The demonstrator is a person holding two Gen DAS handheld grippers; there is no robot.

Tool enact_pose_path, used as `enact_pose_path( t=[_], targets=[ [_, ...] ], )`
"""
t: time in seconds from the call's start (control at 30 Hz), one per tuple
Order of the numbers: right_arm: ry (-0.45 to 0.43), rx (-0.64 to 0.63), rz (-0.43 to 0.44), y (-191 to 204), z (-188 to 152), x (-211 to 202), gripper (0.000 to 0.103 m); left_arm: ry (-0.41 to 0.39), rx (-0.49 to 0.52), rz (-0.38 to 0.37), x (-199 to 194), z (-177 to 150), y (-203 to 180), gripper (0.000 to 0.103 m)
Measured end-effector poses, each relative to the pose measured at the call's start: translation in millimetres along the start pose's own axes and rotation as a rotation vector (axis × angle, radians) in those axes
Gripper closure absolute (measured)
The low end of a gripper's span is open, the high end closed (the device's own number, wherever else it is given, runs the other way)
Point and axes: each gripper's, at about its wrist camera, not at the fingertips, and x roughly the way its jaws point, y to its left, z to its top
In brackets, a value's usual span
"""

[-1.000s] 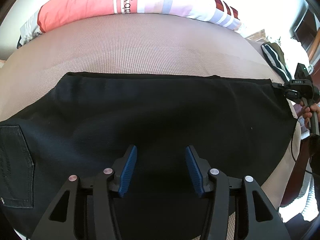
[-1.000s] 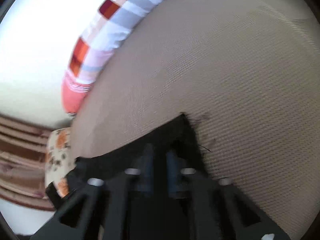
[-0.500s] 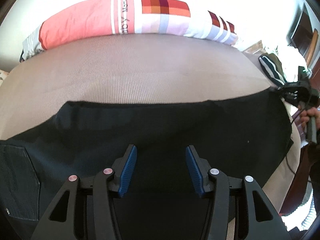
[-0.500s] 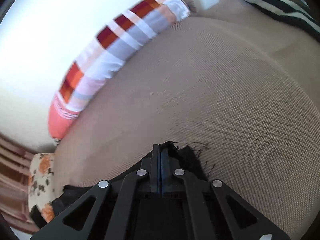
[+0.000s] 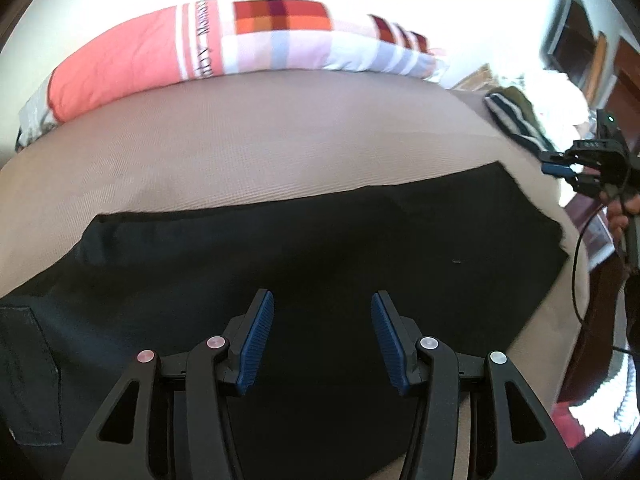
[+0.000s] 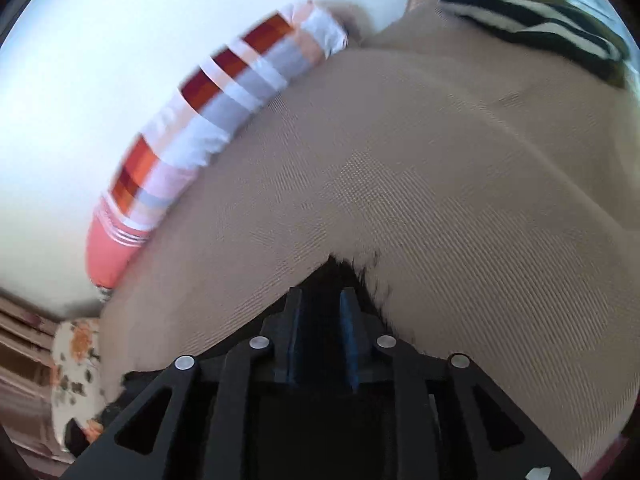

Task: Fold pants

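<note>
Black pants [image 5: 304, 248] lie spread flat across a tan bed [image 5: 248, 136], below a striped pillow [image 5: 240, 44] at its far edge. The left gripper [image 5: 322, 338] hovers over the pants, fingers wide apart and empty. Off the pants' frayed corner [image 6: 352, 272], the right gripper [image 6: 320, 334] shows fingers parted, holding nothing.
</note>
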Motion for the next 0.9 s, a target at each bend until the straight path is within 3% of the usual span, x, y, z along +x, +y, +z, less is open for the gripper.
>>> enact_pose_path(
  t=[0.13, 0.37, 0.47, 0.57, 0.77, 0.9],
  targets=[
    [0.035, 0.062, 0.045, -4.7, -52.9, -24.7, 0.079, 0.0, 0.077, -0.038, -1.7, -6.1, -20.7, 0.051],
    [0.141, 0.189, 0.108, -14.9, -122.5, 0.2, 0.079, 0.037, 0.116, -0.056, 8.8, -19.1, -39.1, 0.051],
    [0.186, 0.265, 0.169, -21.1, -136.4, 18.3, 0.078, 0.06, 0.11, -0.045, 15.1, -24.3, -39.4, 0.051],
    [0.168, 0.279, 0.188, -18.4, -143.0, 19.0, 0.078, 0.074, 0.087, -0.04, 18.5, -29.8, -37.0, 0.051],
    [0.184, 0.345, 0.273, -16.6, -148.5, 27.1, 0.069, 0.068, 0.097, -0.028, 19.6, -32.5, -38.2, 0.051],
    [0.195, 0.322, 0.312, -10.4, -160.1, 30.0, 0.069, 0.069, 0.094, -0.03, 19.8, -32.0, -37.0, 0.051]
  ],
)
